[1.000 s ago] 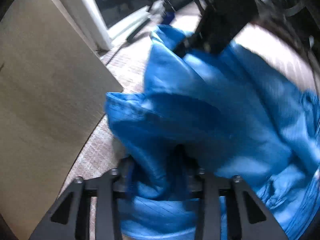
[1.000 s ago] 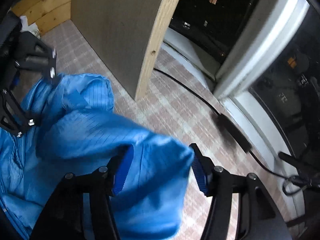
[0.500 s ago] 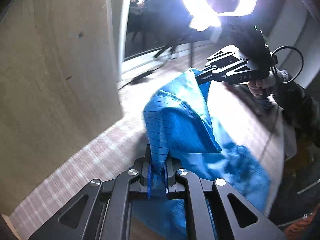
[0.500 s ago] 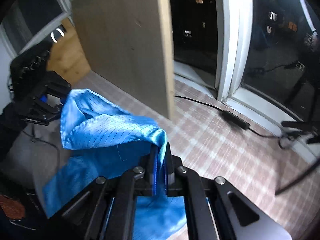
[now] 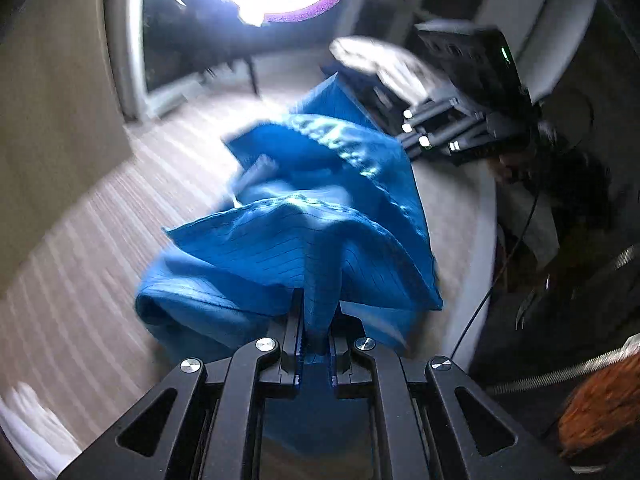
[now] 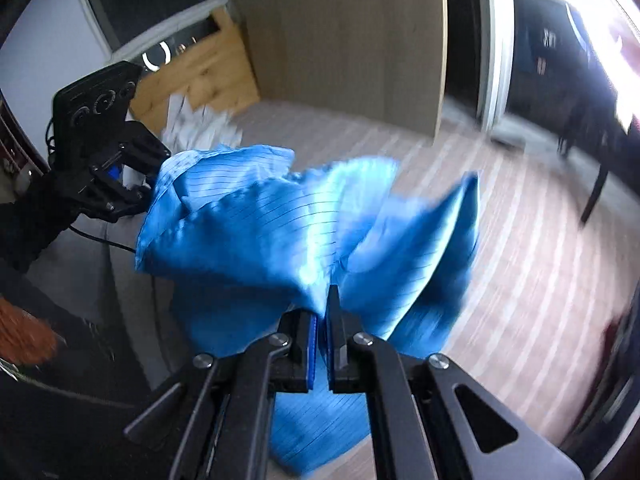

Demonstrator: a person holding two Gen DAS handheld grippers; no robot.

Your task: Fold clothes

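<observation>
Blue garment (image 5: 320, 240) is clamped at 2 edges: a fold is pinched in the left gripper (image 5: 316, 344), another in the right gripper (image 6: 322, 320) (both jaws closed tight on the cloth). It is held aloft, draped between them above the striped floor (image 6: 520, 240). Beyond, a wooden panel (image 6: 344, 40) is seen upright.

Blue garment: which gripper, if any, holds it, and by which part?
Both. The left gripper and the right gripper each pinch a bunched fold at an edge of the blue garment; exactly which part cannot be told.
</observation>
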